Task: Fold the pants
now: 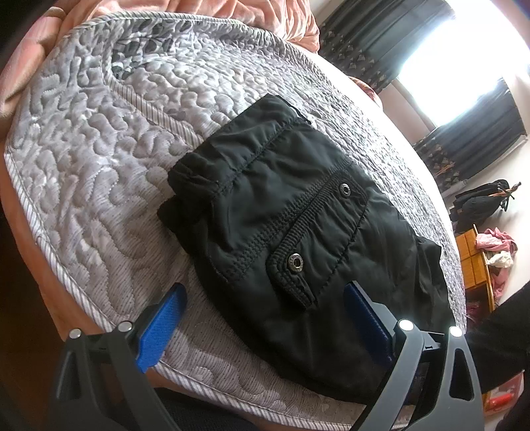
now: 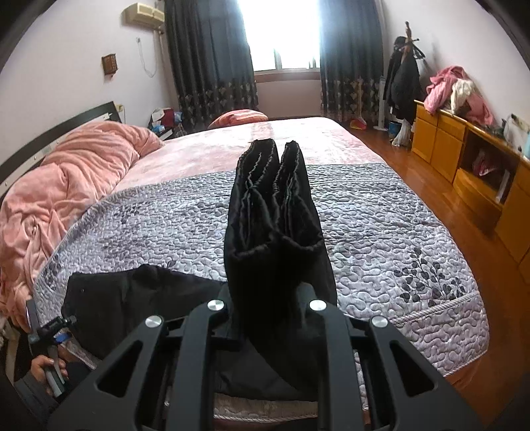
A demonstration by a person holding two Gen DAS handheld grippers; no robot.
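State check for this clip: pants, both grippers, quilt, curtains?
pants: partly folded on the quilt, one end lifted by the right gripper
left gripper: jaws open, holding nothing
right gripper: shut on pants
grey quilt: spread flat
curtains: drawn apart

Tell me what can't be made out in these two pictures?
- Right wrist view: the right gripper jaws' tips are buried in the black pants they clamp.
- Left wrist view: the pants' near edge runs behind the open left gripper.
- Both views: the window is glare; nothing outside shows.
- Right wrist view: items on the wooden cabinet are too small to name.
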